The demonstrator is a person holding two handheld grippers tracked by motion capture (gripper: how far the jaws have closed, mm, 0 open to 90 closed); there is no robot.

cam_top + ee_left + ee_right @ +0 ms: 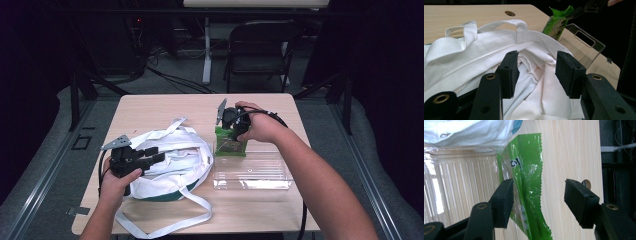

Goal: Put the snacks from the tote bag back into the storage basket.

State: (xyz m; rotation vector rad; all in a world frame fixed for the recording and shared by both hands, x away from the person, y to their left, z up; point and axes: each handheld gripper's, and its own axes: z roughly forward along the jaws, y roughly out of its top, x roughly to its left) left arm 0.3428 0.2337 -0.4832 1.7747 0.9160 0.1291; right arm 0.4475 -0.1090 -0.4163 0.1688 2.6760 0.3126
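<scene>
High view: the right gripper point(231, 120) hangs over the far end of a clear tray point(252, 172), with a green packet point(230, 145) just below it, standing on edge against the tray's far wall. The left gripper point(147, 156) rests over a white bag point(170, 160).

Right gripper view: the jaws are spread wide. The packet point(529, 185) lies between them, close against the left pad point(504, 200) and well apart from the right pad point(580, 202). Nothing is pinched.

Left gripper view: the jaws are spread, pads point(510, 72) over the bag's open mouth point(536, 75), gripping nothing.

Step in hand, as judged: either seizing or releasing the packet at the tray; the frames do not settle which. A grip calls for closing both pads squarely on the crimped edge.

Materials: the packet is glossy film with serrated end seals and a ribbed seam. The tray is rigid, transparent, ribbed at the floor, with a slot handle. The bag is soft woven cloth with flat webbing straps, on a pale wood-grain table point(165, 107).
</scene>
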